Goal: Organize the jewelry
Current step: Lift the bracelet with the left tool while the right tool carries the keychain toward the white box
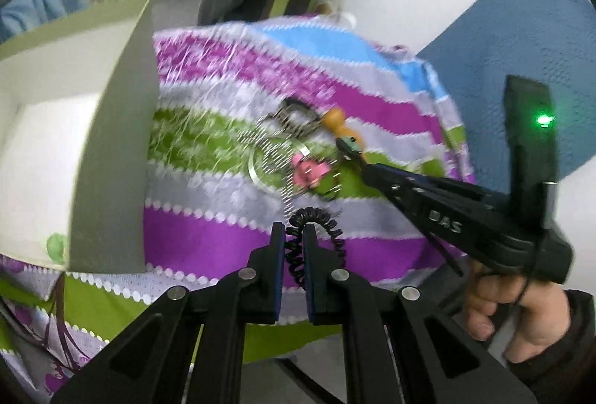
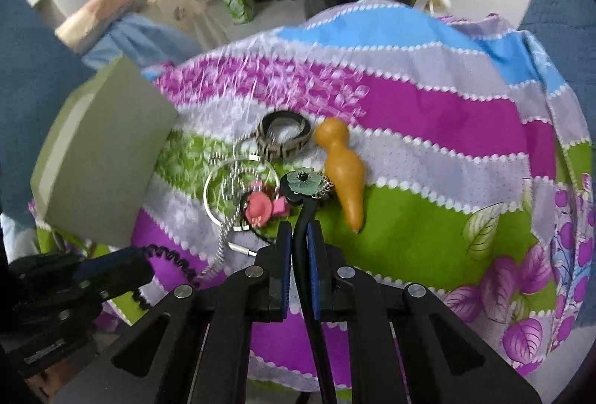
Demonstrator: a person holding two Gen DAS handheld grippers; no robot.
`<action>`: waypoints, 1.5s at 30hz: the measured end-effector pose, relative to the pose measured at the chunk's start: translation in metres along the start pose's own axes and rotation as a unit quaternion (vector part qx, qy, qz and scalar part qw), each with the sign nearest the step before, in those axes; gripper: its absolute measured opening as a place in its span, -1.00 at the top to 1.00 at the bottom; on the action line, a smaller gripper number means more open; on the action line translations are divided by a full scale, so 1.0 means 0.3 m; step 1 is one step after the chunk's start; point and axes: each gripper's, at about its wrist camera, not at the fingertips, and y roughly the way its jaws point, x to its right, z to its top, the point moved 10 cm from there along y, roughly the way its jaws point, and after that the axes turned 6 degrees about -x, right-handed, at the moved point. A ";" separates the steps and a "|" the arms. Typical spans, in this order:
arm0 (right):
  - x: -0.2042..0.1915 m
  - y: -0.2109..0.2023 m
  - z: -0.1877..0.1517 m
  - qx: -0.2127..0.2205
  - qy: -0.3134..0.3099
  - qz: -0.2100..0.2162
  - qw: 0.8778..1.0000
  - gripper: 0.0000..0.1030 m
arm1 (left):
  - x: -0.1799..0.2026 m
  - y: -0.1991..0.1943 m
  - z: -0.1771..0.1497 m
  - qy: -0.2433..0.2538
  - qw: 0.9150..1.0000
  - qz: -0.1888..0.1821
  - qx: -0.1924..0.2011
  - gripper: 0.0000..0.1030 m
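A pile of jewelry lies on a striped cloth (image 2: 428,113): a brown patterned bangle (image 2: 283,137), a silver hoop (image 2: 219,188), a silver chain (image 2: 223,236), a pink flower piece (image 2: 259,208) and an orange gourd (image 2: 342,169). My left gripper (image 1: 294,232) is shut on a black coiled band (image 1: 316,217); it also shows in the right wrist view (image 2: 149,255). My right gripper (image 2: 299,229) is shut on a black clip with a green flower (image 2: 303,182), held over the pile; it shows in the left wrist view (image 1: 348,145).
An open grey-green box (image 1: 119,150) with a white inside stands at the cloth's left edge, seen also in the right wrist view (image 2: 100,158). Blue mat (image 1: 521,31), clothes and bags lie beyond the cloth.
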 end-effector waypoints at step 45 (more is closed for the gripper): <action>-0.545 -0.502 0.384 0.145 -0.034 -0.023 0.989 0.87 | -0.324 -0.742 0.347 0.024 0.990 0.059 0.126 0.85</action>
